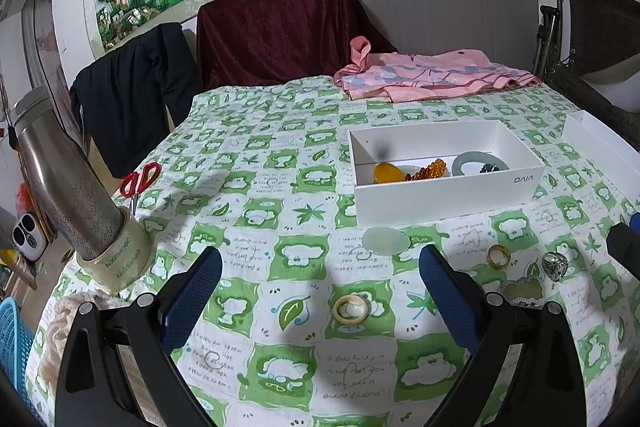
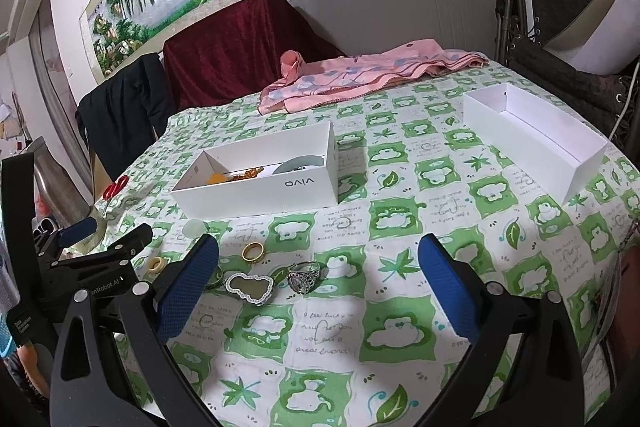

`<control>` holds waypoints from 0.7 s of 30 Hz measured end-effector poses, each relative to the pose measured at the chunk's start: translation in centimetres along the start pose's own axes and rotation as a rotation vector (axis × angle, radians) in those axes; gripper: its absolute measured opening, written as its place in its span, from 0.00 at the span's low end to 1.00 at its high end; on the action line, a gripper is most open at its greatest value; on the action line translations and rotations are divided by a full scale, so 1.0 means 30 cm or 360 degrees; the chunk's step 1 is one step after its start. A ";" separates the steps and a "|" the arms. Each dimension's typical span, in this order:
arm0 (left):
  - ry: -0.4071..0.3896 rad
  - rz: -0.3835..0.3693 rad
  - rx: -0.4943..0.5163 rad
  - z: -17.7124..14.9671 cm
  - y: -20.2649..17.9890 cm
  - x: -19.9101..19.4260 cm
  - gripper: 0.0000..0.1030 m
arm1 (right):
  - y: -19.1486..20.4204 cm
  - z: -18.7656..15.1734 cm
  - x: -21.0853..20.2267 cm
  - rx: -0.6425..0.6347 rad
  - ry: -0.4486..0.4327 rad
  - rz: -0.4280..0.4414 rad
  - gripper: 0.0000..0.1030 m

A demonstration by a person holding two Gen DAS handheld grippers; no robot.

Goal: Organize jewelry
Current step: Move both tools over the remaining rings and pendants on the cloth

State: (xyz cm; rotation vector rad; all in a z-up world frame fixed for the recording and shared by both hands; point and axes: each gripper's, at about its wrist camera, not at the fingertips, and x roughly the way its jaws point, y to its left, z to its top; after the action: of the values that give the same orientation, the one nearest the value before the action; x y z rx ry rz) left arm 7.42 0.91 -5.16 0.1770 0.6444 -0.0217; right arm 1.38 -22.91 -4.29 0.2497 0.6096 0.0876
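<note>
The left hand-held gripper hangs spread wide above the desk with its green-and-white printed cloth, nothing between its blue-padded fingers, and a cream-coloured ring lies flat on the cloth in the gap between them. At about two o'clock from that ring lie a gold band ring, an ornate silver ring and a gourd-shaped pendant with a pale centre and sparkling rim, close together. A pale translucent oval stone rests at twelve o'clock, just in front of the white open cardboard box, which holds an amber-yellow pendant, a strand of orange beads and a pale green bangle. The right hand-held gripper is likewise spread and empty, low over bare cloth. A second white box stands at two o'clock from it, well apart. Red-handled scissors lie at the desk's left edge.
</note>
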 end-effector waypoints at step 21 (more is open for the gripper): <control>0.0124 -0.0092 -0.0071 -0.037 0.038 0.011 0.94 | 0.001 -0.016 0.003 -0.0019 0.0037 -0.0024 0.92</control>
State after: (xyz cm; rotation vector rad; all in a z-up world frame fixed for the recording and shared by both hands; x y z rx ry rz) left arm 7.11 2.23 -6.06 0.1167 0.7270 -0.0563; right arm 1.19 -22.75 -4.71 0.2325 0.6338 0.0796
